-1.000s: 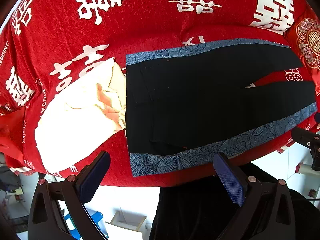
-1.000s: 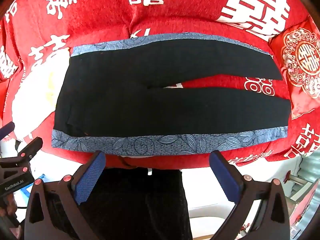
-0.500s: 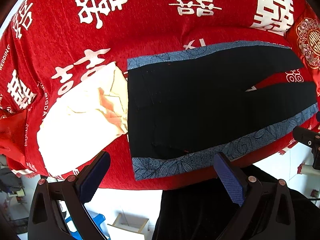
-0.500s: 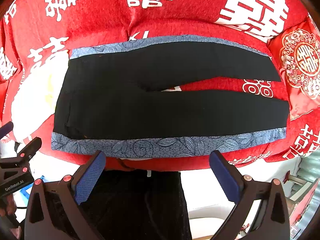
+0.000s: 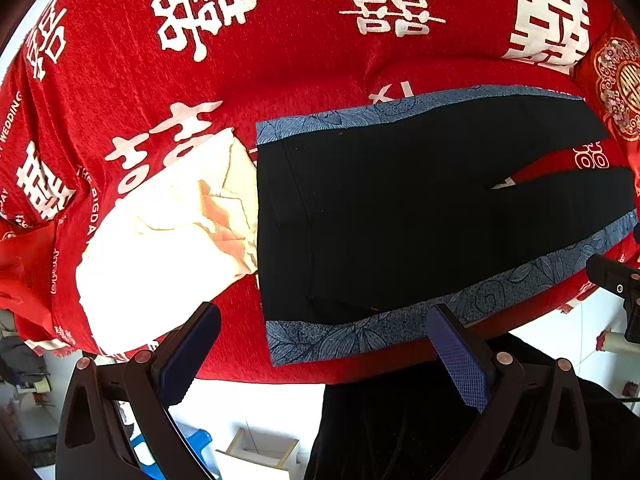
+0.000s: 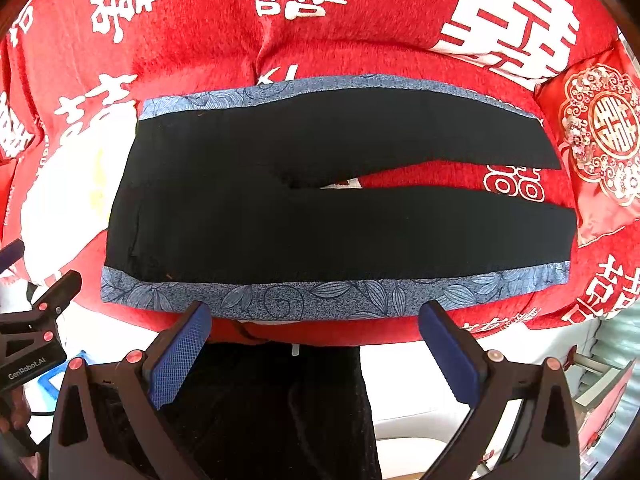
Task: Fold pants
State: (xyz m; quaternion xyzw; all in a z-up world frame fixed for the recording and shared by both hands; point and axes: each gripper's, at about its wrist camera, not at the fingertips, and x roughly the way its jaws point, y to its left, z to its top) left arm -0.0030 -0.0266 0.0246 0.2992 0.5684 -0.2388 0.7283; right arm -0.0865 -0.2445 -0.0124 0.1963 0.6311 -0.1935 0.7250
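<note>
Left gripper [image 5: 322, 354] and right gripper [image 6: 314, 340] both spread wide, empty, at the near edge of the red bedspread [image 6: 360, 44]. Black pants [image 6: 320, 192] lie flat on it, legs rightward, blue floral side stripe [image 6: 320, 294] nearest. Cream cloth [image 5: 168, 236] touches waistband. Embroidered cushion [image 6: 600, 136] far right.

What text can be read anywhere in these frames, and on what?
"GenRobot.AI": on the left gripper body.
"WEDDING": red cover, left edge, partly cut.
"THE BIGDAY": same cover.
囍 characters: all over the cover and on the embroidered cushion.
Other small cover print: too blurred.
</note>
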